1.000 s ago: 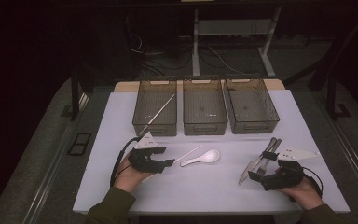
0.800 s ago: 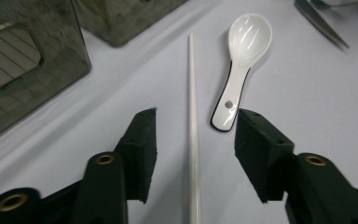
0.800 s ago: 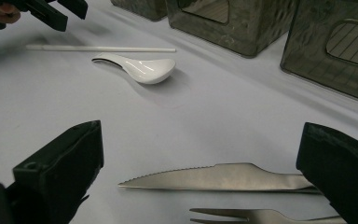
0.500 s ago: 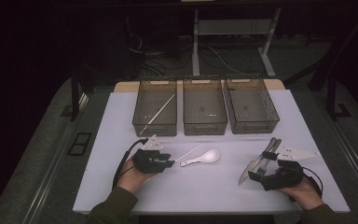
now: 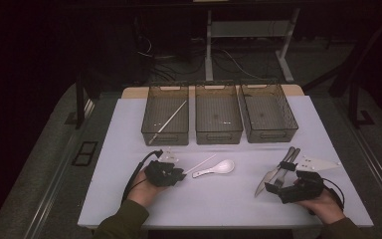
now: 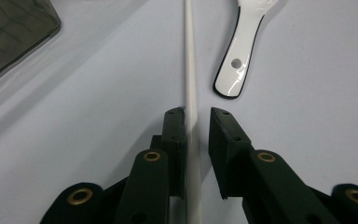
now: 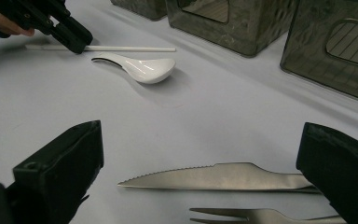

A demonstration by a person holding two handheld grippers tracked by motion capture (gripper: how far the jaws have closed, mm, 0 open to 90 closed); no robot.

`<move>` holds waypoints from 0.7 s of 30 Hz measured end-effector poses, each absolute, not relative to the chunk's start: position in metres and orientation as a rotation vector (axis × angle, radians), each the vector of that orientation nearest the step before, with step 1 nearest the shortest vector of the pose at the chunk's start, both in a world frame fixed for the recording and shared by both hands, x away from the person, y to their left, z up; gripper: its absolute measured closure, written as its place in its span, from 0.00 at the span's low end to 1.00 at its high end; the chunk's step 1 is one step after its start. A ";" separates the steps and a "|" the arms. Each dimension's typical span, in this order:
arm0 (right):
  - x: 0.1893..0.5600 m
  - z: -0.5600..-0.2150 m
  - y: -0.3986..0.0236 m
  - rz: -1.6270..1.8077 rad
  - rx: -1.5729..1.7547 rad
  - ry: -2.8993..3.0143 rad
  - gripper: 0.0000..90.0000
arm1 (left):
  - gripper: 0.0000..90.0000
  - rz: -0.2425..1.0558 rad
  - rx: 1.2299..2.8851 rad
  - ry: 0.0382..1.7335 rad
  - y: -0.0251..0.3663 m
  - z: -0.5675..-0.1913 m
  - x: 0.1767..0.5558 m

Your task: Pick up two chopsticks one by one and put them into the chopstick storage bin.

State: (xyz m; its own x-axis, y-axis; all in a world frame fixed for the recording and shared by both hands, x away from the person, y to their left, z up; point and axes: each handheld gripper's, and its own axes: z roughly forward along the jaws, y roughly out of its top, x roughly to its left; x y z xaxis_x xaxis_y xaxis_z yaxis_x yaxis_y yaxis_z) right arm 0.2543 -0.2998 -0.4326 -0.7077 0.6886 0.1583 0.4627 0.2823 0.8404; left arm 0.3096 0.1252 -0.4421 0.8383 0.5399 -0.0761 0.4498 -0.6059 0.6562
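- The left gripper (image 6: 196, 122) has its matte black jaws narrow around a slim white chopstick (image 6: 189, 70); they have just been closing, one pad against the stick, a sliver of gap at the other (no full pinch visible).
- The chopstick, smooth and straight, lies flat on the pale tabletop (image 5: 229, 204), just beside a glossy white ceramic spoon (image 5: 218, 169) with a hole in its handle.
- The right gripper (image 7: 200, 186) holds its blocky jaws wide, straddling a serrated steel knife (image 7: 214, 177) and a steel fork (image 7: 261, 215) without touching them.
- Three smoky, translucent plastic bins (image 5: 219, 119) stand in a row at the far edge; the left one holds another white chopstick (image 5: 168, 122), lying slantwise.
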 end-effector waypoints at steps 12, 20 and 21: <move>0.254 -0.433 -0.299 1.389 1.068 2.315 0.01 | 0.92 0.199 2.323 0.717 0.126 -0.443 0.309; 0.254 -0.433 -0.300 1.390 1.066 2.313 0.01 | 0.94 0.194 2.333 0.715 0.126 -0.442 0.311; 0.254 -0.432 -0.300 1.391 1.068 2.313 0.01 | 0.94 0.182 2.330 0.726 0.126 -0.442 0.311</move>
